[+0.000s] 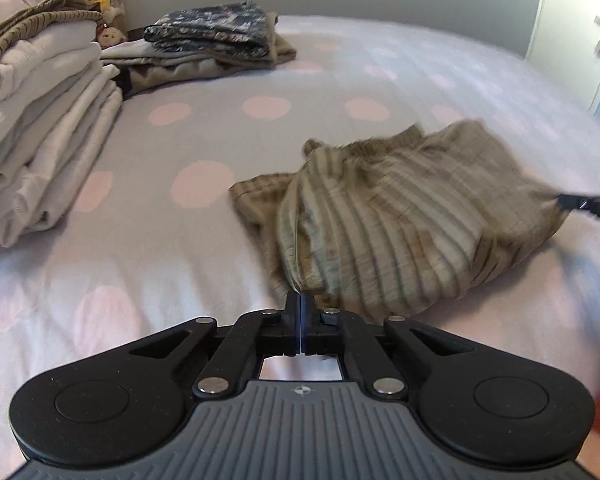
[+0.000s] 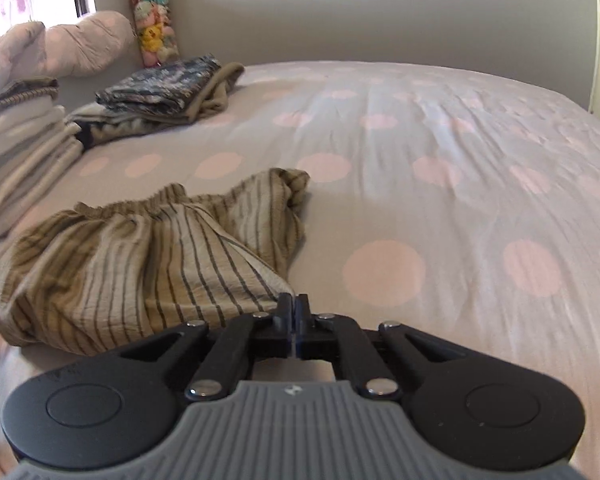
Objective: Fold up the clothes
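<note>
A tan striped garment point(image 1: 400, 216) with an elastic waistband lies bunched on the bed; it also shows in the right wrist view point(image 2: 140, 256). My left gripper point(image 1: 301, 298) is shut on its near left edge. My right gripper point(image 2: 295, 304) is shut on its near right corner. The right gripper's fingers point(image 1: 588, 202) show at the right edge of the left wrist view, at the cloth's far side. The cloth is stretched and lifted a little between the two grippers.
The bed sheet point(image 2: 440, 184) is lilac with pink dots. A tall stack of folded white linens point(image 1: 40, 132) stands at the left. Folded dark patterned clothes point(image 1: 216, 36) lie behind it. Plush toys point(image 2: 154, 32) hang at the wall. A door point(image 1: 572, 20) is at the right.
</note>
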Motion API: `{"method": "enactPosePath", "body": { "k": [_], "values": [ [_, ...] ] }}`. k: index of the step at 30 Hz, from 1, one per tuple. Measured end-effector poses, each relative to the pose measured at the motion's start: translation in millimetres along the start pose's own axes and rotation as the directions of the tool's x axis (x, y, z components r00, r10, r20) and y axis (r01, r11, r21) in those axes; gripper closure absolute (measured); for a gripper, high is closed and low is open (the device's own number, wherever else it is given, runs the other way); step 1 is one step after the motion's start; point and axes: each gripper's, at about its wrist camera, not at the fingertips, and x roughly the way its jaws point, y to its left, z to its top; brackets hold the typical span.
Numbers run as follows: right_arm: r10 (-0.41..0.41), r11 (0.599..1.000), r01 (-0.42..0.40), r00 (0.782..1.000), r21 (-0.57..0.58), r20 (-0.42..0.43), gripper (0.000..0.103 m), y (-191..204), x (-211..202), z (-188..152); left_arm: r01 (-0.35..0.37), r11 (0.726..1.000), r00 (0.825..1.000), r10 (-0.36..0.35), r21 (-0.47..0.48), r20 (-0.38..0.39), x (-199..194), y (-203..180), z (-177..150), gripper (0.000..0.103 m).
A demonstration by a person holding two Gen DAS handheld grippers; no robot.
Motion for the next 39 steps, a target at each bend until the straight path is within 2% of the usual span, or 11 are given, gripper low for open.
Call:
{"method": "enactPosePath", "body": {
  "k": [7, 13, 16, 18, 23, 26, 29, 31, 33, 34, 39],
  "values": [
    [-0.028, 0.999, 0.03, 0.996, 0.027, -0.08, 0.101, -6, 20, -2, -0.015, 0.999, 0.997, 0.017, 0.029, -0.078, 16, -4, -2, 0.103],
    [-0.045, 0.996, 0.044, 0.999, 0.084, 0.011, 0.07, -15, -9, 3, 0.054, 0.996, 0.998, -0.053, -0.068, 0.018, -8, 11, 0, 0.099],
    [-0.019, 0.996, 0.018, 1.0, 0.082, 0.013, 0.068, -17, -20, 4, 0.186, 0.972, 0.982, -0.18, -0.141, 0.057, -22, 22, 2, 0.069],
    [0.014, 0.999, -0.013, 0.999, 0.048, -0.035, 0.06, -10, -18, 2, 0.221, 0.964, 0.975, -0.221, -0.146, 0.021, -23, 22, 2, 0.047],
    [0.032, 0.996, -0.045, 0.986, -0.072, -0.166, 0.042, 12, 0, -4, 0.198, 0.98, 0.969, -0.201, -0.038, -0.143, -4, -2, 0, 0.046],
    [0.023, 0.994, -0.045, 0.976, -0.099, -0.216, 0.042, 16, 12, -8, 0.147, 0.988, 0.966, -0.135, 0.042, -0.221, 16, -18, -2, 0.046],
    [0.026, 0.994, -0.049, 0.971, -0.092, -0.239, 0.049, 14, 21, -10, 0.11, 0.988, 0.967, -0.081, 0.108, -0.242, 35, -29, -3, 0.05],
    [0.034, 0.994, -0.056, 0.973, -0.092, -0.228, 0.06, 13, 23, -11, 0.096, 0.987, 0.971, -0.065, 0.127, -0.228, 43, -32, -4, 0.064],
    [0.046, 0.994, -0.065, 0.978, -0.088, -0.205, 0.093, 13, 21, -9, 0.083, 0.987, 0.98, -0.056, 0.137, -0.193, 45, -34, -5, 0.079],
    [0.052, 0.994, -0.069, 0.98, -0.084, -0.193, 0.099, 13, 20, -9, 0.077, 0.987, 0.984, -0.053, 0.14, -0.172, 44, -34, -5, 0.083],
    [-0.003, 0.991, -0.007, 0.997, -0.133, -0.072, 0.103, 18, 4, -3, 0.006, 0.984, 0.998, 0.005, 0.18, -0.06, 28, -34, -4, 0.094]
  ]
}}
